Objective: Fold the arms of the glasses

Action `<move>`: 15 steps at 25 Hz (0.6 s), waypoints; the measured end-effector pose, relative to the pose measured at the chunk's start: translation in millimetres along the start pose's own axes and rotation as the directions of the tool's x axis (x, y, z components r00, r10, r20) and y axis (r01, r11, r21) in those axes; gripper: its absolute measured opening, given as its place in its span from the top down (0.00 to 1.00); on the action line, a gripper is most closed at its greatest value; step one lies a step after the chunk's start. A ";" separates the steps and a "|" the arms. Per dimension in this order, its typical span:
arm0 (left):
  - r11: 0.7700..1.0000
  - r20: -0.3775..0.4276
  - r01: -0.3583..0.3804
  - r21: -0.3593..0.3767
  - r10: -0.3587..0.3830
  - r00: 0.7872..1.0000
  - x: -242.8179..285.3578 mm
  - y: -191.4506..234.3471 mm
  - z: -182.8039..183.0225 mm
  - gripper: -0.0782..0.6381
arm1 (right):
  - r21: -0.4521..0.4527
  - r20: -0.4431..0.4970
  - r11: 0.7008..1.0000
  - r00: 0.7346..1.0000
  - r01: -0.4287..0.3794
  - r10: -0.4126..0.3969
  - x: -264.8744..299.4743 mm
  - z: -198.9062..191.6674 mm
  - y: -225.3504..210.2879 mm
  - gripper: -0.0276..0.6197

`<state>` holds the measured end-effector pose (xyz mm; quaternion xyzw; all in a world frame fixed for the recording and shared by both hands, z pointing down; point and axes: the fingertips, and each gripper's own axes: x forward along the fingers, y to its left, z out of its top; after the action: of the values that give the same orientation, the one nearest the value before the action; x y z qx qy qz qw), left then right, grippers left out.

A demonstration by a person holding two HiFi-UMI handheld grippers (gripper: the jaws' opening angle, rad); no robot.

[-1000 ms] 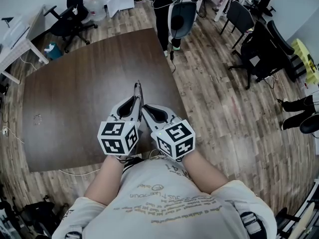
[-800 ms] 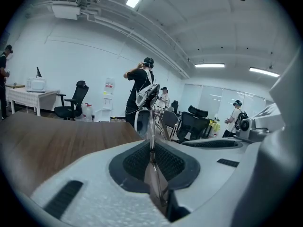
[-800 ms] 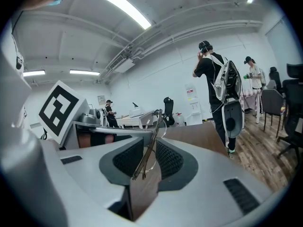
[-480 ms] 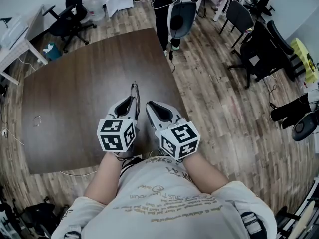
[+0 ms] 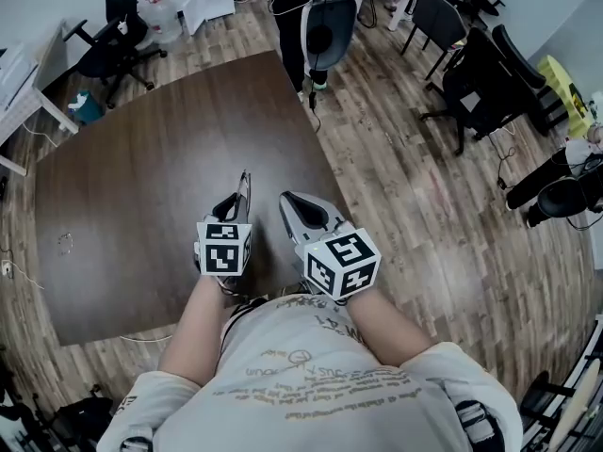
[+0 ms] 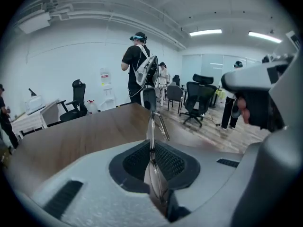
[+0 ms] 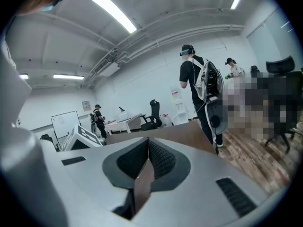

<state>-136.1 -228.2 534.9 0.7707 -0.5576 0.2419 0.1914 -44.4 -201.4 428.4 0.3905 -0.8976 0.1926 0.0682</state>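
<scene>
Thin-framed glasses (image 5: 244, 185) stand on edge between the jaws of my left gripper (image 5: 236, 205), which is shut on them above the dark brown table (image 5: 141, 177). In the left gripper view the glasses (image 6: 152, 123) stick up out of that gripper (image 6: 151, 150), and a folded arm angles off to the right. My right gripper (image 5: 286, 200) hovers just right of the glasses, apart from them. Its jaws have just been closing with nothing between them. The right gripper view shows that gripper (image 7: 148, 148) with its pads pressed together and empty.
A person (image 5: 303, 12) with a backpack stands at the table's far corner. Black office chairs (image 5: 471, 73) fill the floor to the right, and another chair (image 5: 108, 36) stands at the far left. A small object (image 5: 64, 244) lies near the table's left edge.
My right gripper has let go of the glasses and drawn off to the right. The left gripper has sunk toward the table with the glasses and shifted slightly left.
</scene>
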 end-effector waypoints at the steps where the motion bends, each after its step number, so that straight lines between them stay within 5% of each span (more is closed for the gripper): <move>1: 1.000 -0.027 -0.003 0.019 0.003 1.000 4.9 0.1 -7.9 0.83 | 0.000 -0.003 1.000 1.000 0.007 -0.007 -0.7 -1.3 -1.2 0.92; 7: 0.997 -0.148 -0.040 0.070 0.051 0.988 35.5 13.0 -50.7 0.83 | -0.002 -0.007 0.998 0.998 0.063 -0.063 -2.9 -5.4 -12.2 0.92; 15: 0.991 -0.299 -0.114 0.069 0.130 0.945 66.5 34.0 -94.8 0.83 | -0.005 -0.021 0.992 0.992 0.126 -0.126 -7.3 -9.6 -24.4 0.92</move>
<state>-166.2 -236.0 651.4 0.6931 -0.5619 0.3826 0.2396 -21.9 -207.8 442.4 0.4442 -0.8707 0.1906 0.0905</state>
